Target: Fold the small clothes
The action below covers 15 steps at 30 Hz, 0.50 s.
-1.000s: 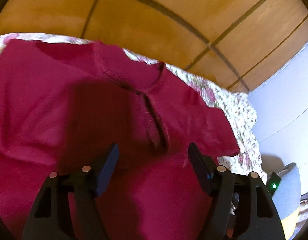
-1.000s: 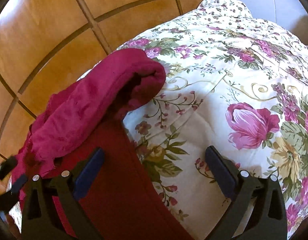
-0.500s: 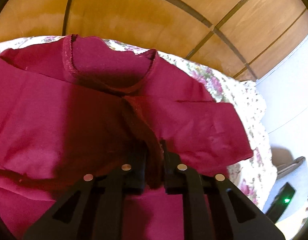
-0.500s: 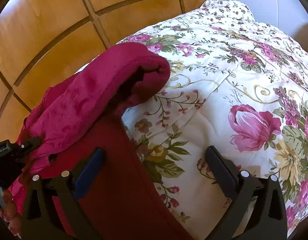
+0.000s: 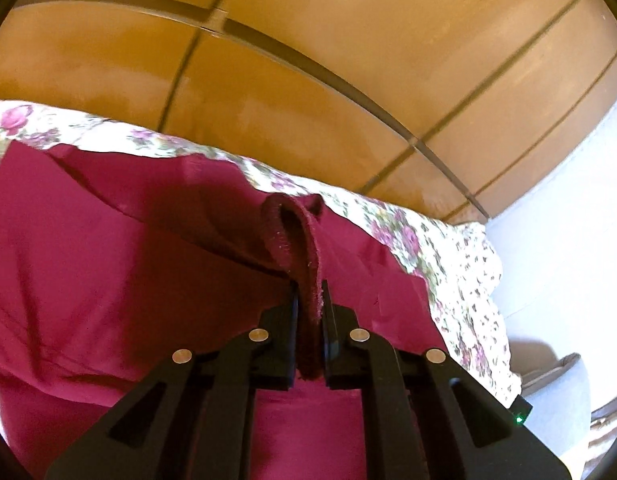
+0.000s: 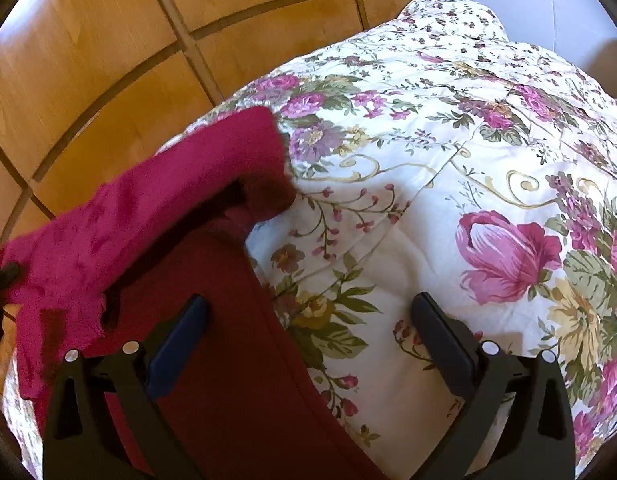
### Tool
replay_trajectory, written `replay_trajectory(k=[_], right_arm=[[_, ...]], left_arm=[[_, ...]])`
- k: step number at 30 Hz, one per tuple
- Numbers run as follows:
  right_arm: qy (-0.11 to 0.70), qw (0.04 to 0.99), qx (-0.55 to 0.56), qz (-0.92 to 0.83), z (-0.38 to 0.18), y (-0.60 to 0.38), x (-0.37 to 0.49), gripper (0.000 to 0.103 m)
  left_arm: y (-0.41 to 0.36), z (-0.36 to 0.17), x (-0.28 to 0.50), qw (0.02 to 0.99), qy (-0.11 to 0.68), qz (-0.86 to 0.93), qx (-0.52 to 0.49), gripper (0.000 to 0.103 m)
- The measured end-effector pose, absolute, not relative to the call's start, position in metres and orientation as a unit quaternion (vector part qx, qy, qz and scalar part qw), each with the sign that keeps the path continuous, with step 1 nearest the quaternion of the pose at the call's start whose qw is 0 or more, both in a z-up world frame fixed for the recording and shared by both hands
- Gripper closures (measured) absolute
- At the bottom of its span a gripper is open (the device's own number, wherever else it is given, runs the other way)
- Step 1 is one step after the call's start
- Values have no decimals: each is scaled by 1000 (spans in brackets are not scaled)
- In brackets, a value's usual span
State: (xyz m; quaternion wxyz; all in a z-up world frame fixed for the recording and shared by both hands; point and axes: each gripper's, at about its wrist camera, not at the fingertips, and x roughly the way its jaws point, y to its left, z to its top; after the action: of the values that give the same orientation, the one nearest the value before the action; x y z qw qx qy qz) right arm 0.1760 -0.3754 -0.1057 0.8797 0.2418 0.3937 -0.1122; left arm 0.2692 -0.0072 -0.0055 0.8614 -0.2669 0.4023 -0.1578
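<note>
A dark red shirt (image 5: 108, 272) lies on a floral bedspread (image 5: 436, 248). My left gripper (image 5: 308, 300) is shut on the shirt's ribbed neckline (image 5: 284, 236) and holds that fold lifted off the rest of the cloth. In the right wrist view the same shirt (image 6: 156, 216) hangs raised at the left, with a flat part (image 6: 236, 380) under my right gripper (image 6: 308, 316). The right gripper is open and empty, its left finger over the shirt's edge and its right finger over the bedspread (image 6: 448, 208).
A wooden panelled wall (image 5: 348, 60) stands just behind the bed, also in the right wrist view (image 6: 128, 60). A white wall (image 5: 568, 240) and a grey object (image 5: 560, 392) lie at the right. The left gripper's tip (image 6: 2, 274) shows at the far left edge.
My left gripper closed on the neckline and has lifted it up and back, bunching the shirt. The raised cloth has shifted in the right wrist view. The right gripper stayed open and still.
</note>
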Motion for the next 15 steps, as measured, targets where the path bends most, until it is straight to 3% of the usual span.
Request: replay_trajectory(k=[15], right_arm=[[403,881,218,-115,-103,-389,226,2]], left_arm=[[52,-41,254,858,429,-126,-255,95]])
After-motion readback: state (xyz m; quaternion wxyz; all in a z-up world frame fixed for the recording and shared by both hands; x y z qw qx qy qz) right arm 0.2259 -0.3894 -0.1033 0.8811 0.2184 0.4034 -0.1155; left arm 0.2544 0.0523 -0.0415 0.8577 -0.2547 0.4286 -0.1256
